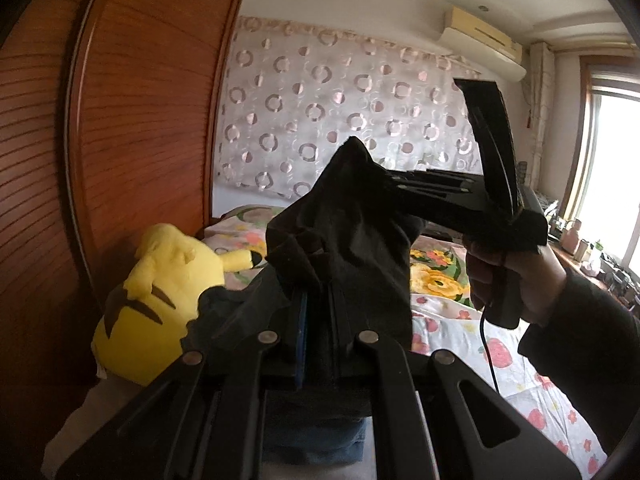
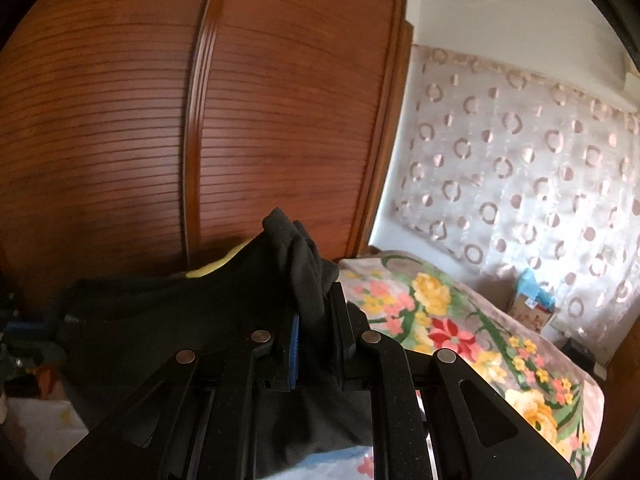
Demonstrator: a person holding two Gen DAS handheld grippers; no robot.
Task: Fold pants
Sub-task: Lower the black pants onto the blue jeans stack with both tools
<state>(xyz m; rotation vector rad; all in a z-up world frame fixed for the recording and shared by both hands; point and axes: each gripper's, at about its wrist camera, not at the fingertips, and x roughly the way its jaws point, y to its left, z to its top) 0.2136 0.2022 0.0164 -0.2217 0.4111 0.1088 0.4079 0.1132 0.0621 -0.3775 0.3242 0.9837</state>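
Two hand-held grippers, left (image 1: 316, 320) and right (image 2: 316, 320), each clamp one black pants (image 1: 344, 232)

Left wrist view rides just behind its own jaws, looking out over the bed (image 1: 460, 320) toward the curtain (image 1: 340, 120), with the wardrobe (image 1: 140, 120) on its left. Right wrist view sits equally close, facing the wardrobe (image 2: 240, 120) more squarely, curtain (image 2: 520, 180) to its right. Both share bed (image 2: 460, 320), wardrobe and curtain.
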